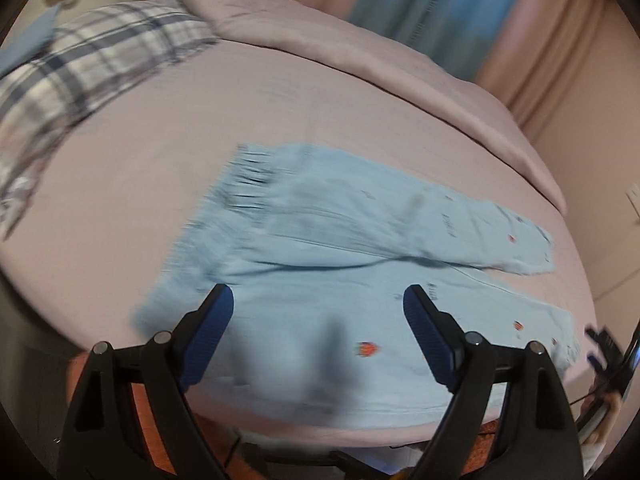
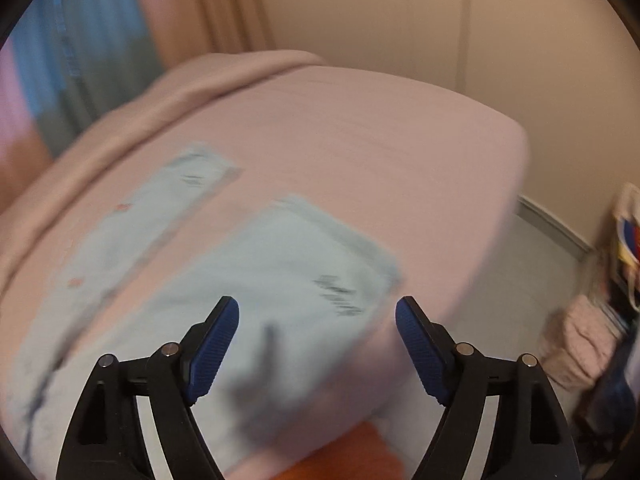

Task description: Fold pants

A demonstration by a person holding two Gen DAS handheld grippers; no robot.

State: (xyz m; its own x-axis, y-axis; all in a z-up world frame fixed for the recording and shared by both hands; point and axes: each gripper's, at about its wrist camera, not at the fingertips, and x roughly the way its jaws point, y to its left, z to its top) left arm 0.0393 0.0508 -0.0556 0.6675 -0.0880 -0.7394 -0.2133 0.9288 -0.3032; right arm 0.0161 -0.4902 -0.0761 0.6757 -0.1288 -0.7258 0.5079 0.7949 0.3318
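Nothing folded yet, by the look of it: both tools empty, whole job apparently ahead. Nearest the left lens, left gripper (image 1: 318, 312) spread wide, blue pads (image 1: 210, 334) well apart, gripping nothing, poised above the near pant leg (image 1: 360, 344). Same on the other side: right gripper (image 2: 317, 322) gaping, pads (image 2: 214, 350) clear of the cloth, hanging over the hem end of the near leg (image 2: 304, 272) close to the mattress edge. Just beyond the fingers, pale blue pants (image 1: 344, 248) laid flat on the pink bed sheet (image 1: 192, 120), near the front edge of the bed, legs side by side and running off to the right in the left view, waistband (image 1: 252, 172) to the left and a little farther back. Thin, soft fabric, lightly rumpled around the crotch, with a dark crease between the legs; small red-orange motifs (image 1: 366, 349) scattered over it and dark lettering near the hems (image 2: 340, 294). Gathered, elastic-looking waist. Far leg (image 2: 160, 216) separated from the near one by a strip of bare sheet at the hem end. Both views smeared, so finer detail unreadable. Likely first step, judging from the spread-out shape: one leg over the other, then a halving lengthwise. Farther back, a plaid pillow (image 1: 92, 56) at the left and a folded pink duvet (image 1: 360, 52) along the far side; beyond that, curtains (image 1: 440, 4).
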